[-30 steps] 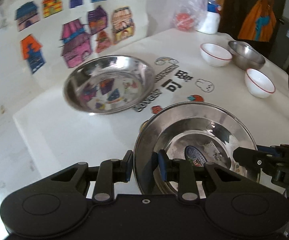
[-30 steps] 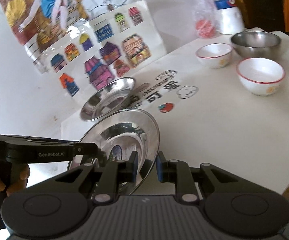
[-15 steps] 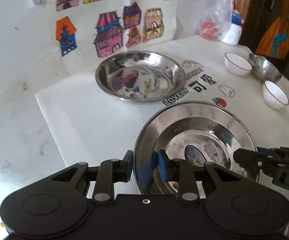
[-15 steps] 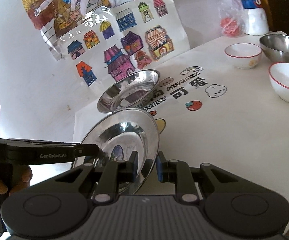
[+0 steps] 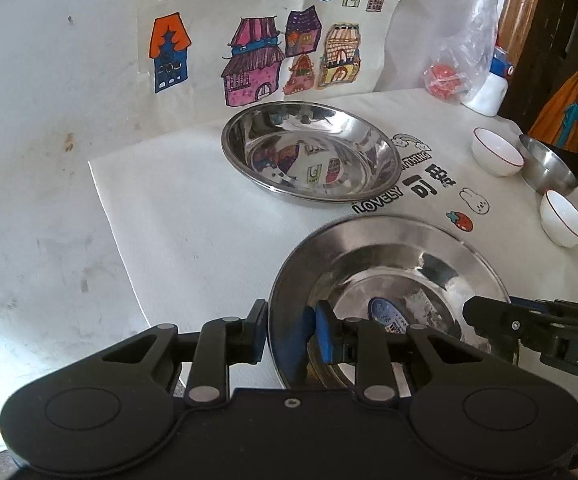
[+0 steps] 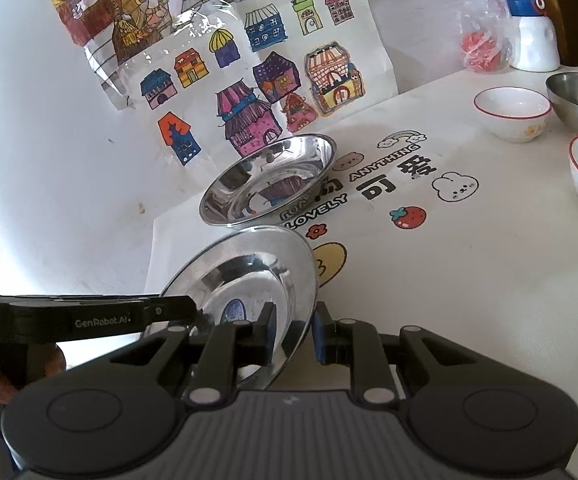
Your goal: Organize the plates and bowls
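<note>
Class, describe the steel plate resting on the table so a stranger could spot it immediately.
Start at the house drawings on the wall. Directly below them the steel plate lies on the white tablecloth. Unlike the other plate, no gripper holds it.

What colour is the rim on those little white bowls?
Red, a thin line round each small white bowl; clearest in the right wrist view.

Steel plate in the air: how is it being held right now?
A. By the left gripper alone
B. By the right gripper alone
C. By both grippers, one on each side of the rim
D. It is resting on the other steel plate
C: the left gripper pinches the near rim of the steel plate and the right gripper clamps the opposite rim, while the second steel plate sits apart on the table.
</note>
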`<state>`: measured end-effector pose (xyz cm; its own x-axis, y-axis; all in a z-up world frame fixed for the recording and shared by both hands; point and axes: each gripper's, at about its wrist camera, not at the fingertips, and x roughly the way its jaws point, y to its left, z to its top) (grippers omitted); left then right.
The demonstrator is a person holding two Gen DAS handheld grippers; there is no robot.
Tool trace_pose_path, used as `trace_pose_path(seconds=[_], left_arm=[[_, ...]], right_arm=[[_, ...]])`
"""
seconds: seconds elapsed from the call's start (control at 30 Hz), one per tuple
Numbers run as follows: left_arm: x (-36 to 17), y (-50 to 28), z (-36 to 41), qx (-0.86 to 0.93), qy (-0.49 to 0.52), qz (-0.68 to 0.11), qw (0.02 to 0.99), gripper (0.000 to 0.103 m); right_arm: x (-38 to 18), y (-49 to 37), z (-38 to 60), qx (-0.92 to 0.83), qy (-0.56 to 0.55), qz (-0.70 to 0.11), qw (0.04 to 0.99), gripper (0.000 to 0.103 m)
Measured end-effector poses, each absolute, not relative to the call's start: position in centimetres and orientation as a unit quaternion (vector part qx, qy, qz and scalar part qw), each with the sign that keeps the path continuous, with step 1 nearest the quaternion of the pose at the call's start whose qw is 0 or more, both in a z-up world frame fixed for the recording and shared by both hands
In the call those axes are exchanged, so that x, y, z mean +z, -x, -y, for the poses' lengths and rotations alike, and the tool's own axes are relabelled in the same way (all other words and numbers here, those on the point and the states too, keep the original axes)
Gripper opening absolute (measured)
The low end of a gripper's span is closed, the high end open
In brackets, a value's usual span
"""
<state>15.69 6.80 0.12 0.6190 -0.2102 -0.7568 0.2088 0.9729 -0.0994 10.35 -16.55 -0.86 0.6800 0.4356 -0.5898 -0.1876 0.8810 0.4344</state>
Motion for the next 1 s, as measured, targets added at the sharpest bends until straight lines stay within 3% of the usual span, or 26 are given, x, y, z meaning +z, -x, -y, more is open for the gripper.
trace_pose_path(seconds=[1.0], left_arm=[[1.5, -16.8, -6.9, -0.106, 0.042, -0.391, 0.913, 0.027]], right_arm=[[0.1, -13.2, 17.0, 0.167, -0.179, -0.339, 0.909, 0.021]])
